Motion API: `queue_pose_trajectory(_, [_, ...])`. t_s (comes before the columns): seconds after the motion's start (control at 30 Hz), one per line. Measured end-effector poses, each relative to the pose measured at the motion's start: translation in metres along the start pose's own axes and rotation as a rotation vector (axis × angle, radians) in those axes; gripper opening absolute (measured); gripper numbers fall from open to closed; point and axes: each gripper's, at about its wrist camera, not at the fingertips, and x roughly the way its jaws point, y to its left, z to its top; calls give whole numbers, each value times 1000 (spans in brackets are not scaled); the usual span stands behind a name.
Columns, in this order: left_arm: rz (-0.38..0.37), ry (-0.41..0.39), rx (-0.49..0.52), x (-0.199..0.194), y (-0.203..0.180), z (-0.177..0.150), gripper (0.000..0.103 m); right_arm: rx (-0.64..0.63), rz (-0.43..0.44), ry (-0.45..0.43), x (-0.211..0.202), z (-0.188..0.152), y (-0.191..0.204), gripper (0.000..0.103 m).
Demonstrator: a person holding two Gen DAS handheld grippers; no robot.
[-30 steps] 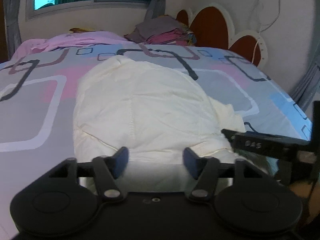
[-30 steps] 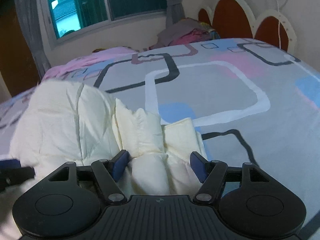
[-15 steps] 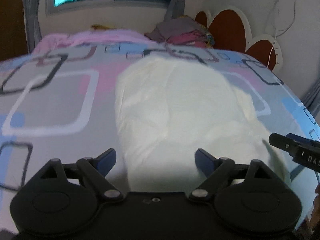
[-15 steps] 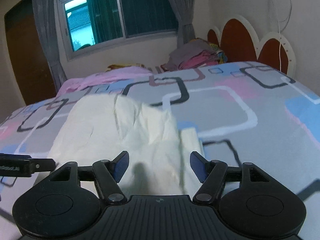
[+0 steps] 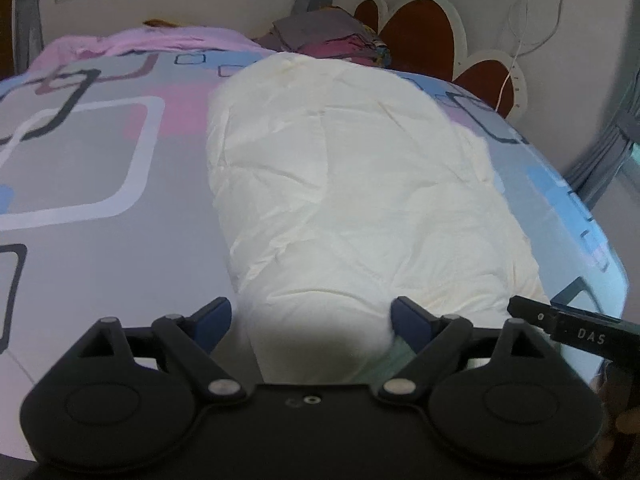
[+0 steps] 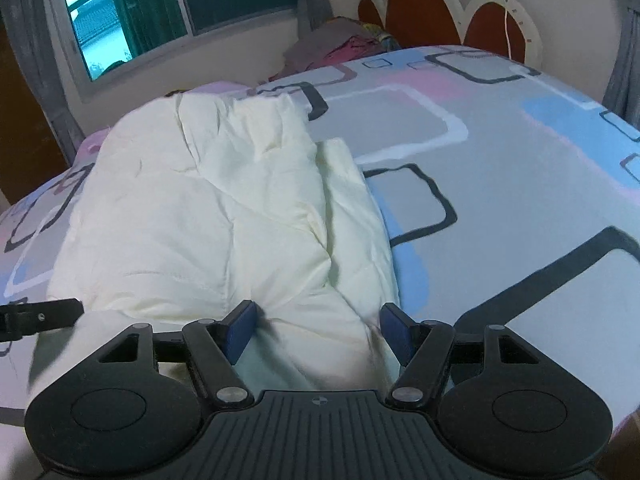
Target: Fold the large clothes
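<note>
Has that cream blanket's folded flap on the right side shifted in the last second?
Yes. In the right wrist view the cream blanket now lies flatter and longer on the patterned bedspread, its flap stretching toward the window end.

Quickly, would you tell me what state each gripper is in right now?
Left gripper: open, jaws wide, with the cream garment between the pads, not pinched.
Right gripper: open, garment between its pads too, not clamped.

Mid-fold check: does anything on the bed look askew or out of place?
Yes. The cream quilted padded garment is folded unevenly: one narrow flap sticks out along its right edge in the right wrist view, not flush. Nothing spilled or damaged on the patterned bedsheet.
</note>
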Motion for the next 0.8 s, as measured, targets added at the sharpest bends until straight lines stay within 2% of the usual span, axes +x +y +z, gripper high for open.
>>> queue_pose_trajectory(0.03, [-7, 5, -9, -1, 2, 2, 88, 1, 7, -17, -5, 4, -1, 67])
queue_pose_trajectory(0.07, [-17, 9, -22, -3, 4, 6, 89, 10, 18, -34, -9, 11, -4, 73])
queue_pose_trajectory(0.1, [-27, 6, -39, -4, 7, 9, 91, 24, 27, -47, -9, 16, -6, 85])
queue_pose_trajectory(0.13, [-26, 0, -55, -4, 7, 12, 94, 32, 41, -70, -8, 24, -9, 103])
queue_pose_trajectory(0.27, [-37, 23, -107, 9, 15, 23, 95, 20, 89, -39, 22, 51, -16, 103])
queue_pose_trajectory(0.37, [-57, 30, -116, 22, 18, 30, 98, 38, 165, 43, 52, 63, -25, 103])
queue_pose_trajectory(0.6, [-99, 66, -181, 53, 23, 35, 103, 158, 358, 183, 105, 68, -57, 103])
queue_pose_trajectory(0.8, [-95, 74, -204, 62, 20, 36, 102, 240, 463, 262, 126, 71, -69, 103])
